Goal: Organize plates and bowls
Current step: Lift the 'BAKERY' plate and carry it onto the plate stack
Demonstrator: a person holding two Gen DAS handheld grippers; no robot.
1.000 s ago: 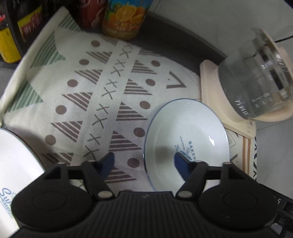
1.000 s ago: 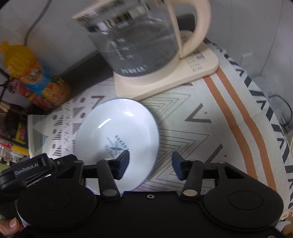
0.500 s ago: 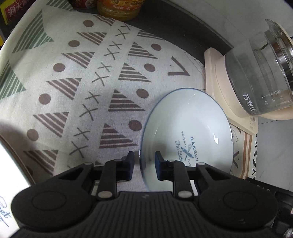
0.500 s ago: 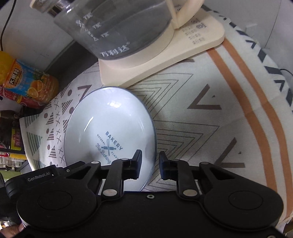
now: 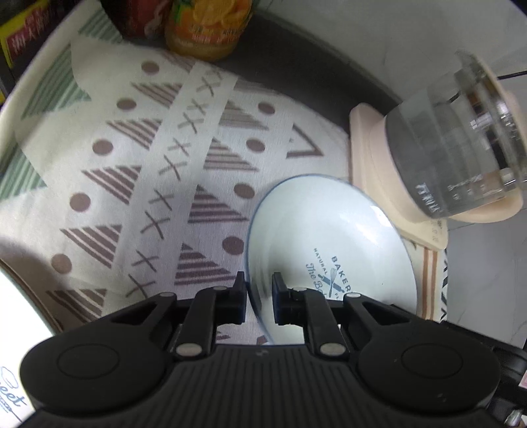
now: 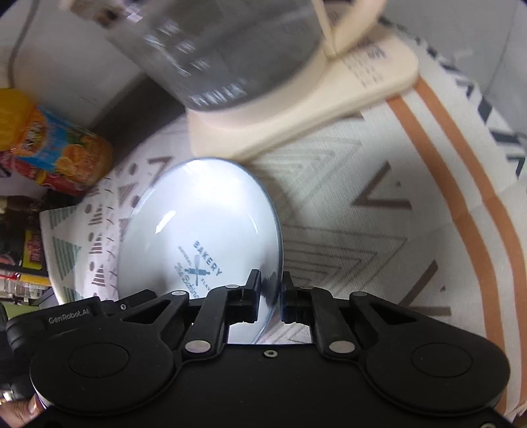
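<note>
A white bowl with a blue rim and a "BAKERY" print [image 5: 332, 243] is held between both grippers above the patterned cloth. My left gripper [image 5: 259, 296] is shut on its left rim. My right gripper [image 6: 270, 293] is shut on its right rim; the bowl also shows in the right wrist view [image 6: 204, 227]. The bowl looks tilted and lifted off the cloth. Part of another white plate [image 5: 16, 345] shows at the lower left of the left wrist view.
A glass kettle [image 5: 457, 145] on a cream base [image 5: 372, 158] stands just behind the bowl. An orange juice bottle [image 5: 210, 29] and other bottles stand at the back left. A patterned cloth [image 5: 138, 171] and a striped mat [image 6: 395, 230] cover the counter.
Both grippers went from open to shut on opposite rims of the bowl. The bowl has since risen and tilted, and the views have shifted with motion blur.
</note>
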